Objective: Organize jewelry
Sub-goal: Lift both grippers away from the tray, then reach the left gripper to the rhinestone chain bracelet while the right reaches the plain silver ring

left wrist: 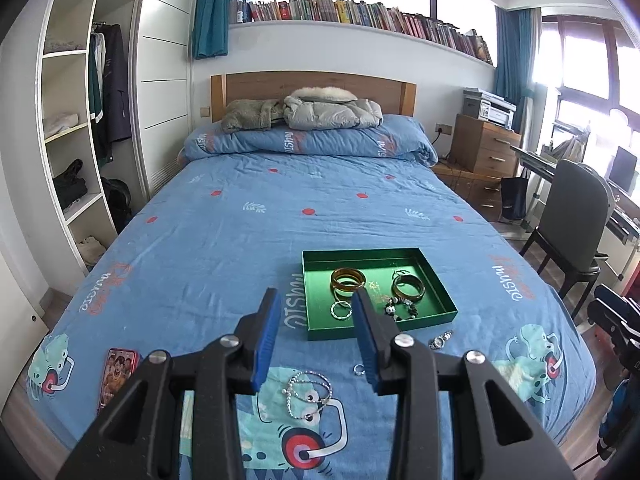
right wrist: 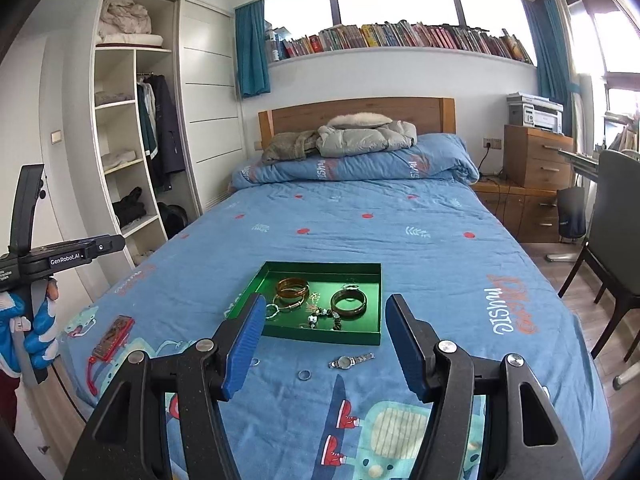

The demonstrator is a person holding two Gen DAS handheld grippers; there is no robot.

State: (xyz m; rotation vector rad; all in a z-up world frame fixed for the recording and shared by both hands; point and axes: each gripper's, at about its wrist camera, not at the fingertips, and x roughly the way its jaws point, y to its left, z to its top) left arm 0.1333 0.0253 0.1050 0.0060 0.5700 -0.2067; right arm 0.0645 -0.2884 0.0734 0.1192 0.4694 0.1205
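A green tray (left wrist: 360,255) lies on the blue bed and holds an amber bangle (left wrist: 347,280), a brown bangle (left wrist: 408,286), a beaded bracelet (left wrist: 400,307) and a thin silver bracelet (left wrist: 341,310). Loose on the cover in front of it are a silver watch (left wrist: 440,340), a ring (left wrist: 359,369) and a tangle of pearl bracelets (left wrist: 308,394). My left gripper (left wrist: 316,300) hovers open above the cover, nothing between its blue pads. My right gripper (right wrist: 326,304) is also open and empty, above the watch (right wrist: 348,361) and a ring (right wrist: 304,375), facing the tray (right wrist: 320,266).
A phone in a red case (left wrist: 116,376) lies near the bed's left front corner. A gloved hand (right wrist: 36,332) holds the left gripper's handle at the left edge. Folded quilt and jackets (left wrist: 332,112) sit by the headboard. A chair (left wrist: 572,220) and desk stand to the right.
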